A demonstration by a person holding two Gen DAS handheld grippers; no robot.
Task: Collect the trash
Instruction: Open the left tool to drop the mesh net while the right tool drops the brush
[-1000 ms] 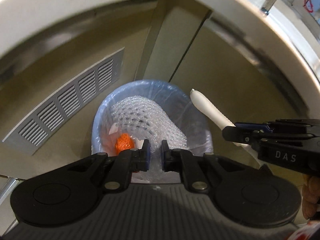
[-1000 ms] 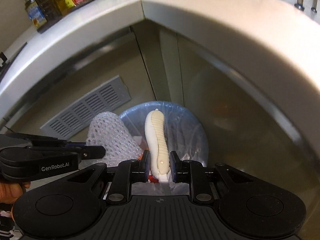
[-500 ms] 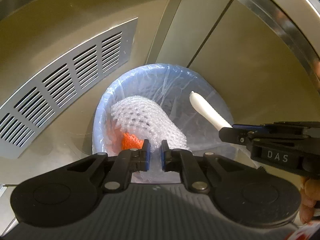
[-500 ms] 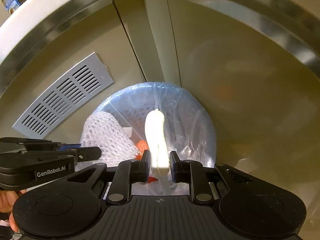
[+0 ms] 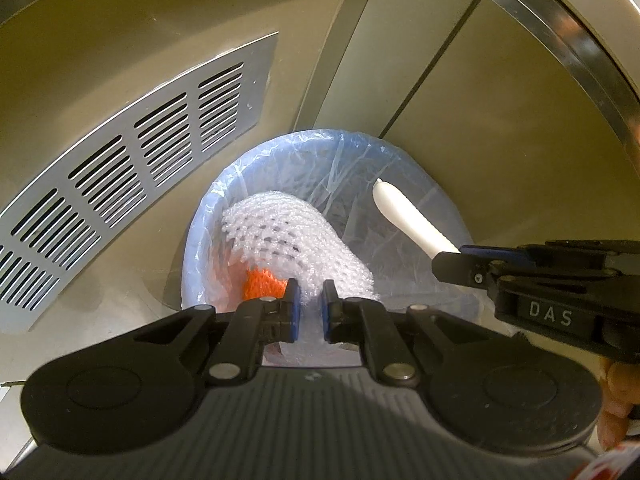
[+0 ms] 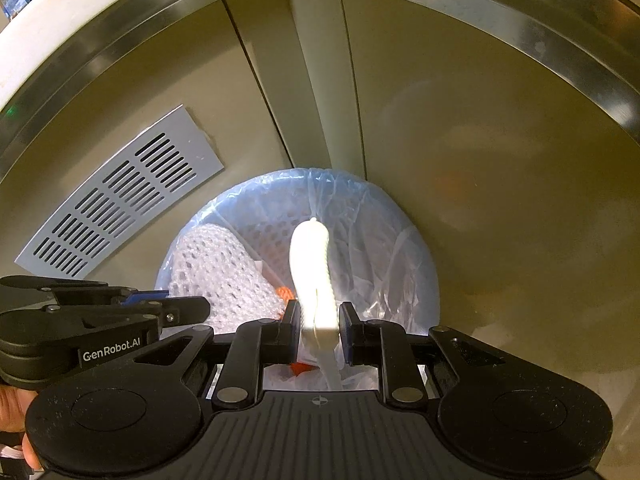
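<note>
A trash bin (image 5: 208,216) (image 6: 408,240) lined with a pale blue bag stands on the floor against the cabinets. My left gripper (image 5: 307,309) is shut on a white foam net (image 5: 292,236) and holds it over the bin's mouth; the net also shows in the right wrist view (image 6: 218,272). My right gripper (image 6: 319,322) is shut on a white ribbed foam strip (image 6: 314,264), which hangs over the bin's right side (image 5: 408,220). An orange net (image 5: 262,282) lies inside the bin under the white one.
A grey vent grille (image 5: 120,200) (image 6: 116,196) sits in the cabinet kick panel left of the bin. Beige cabinet doors (image 5: 500,140) with metal trim rise behind and to the right. A white countertop edge (image 6: 60,24) runs above.
Both grippers have come down and closer to the bin with their loads. The bin now fills more of each view and the countertop has slid out of sight.
</note>
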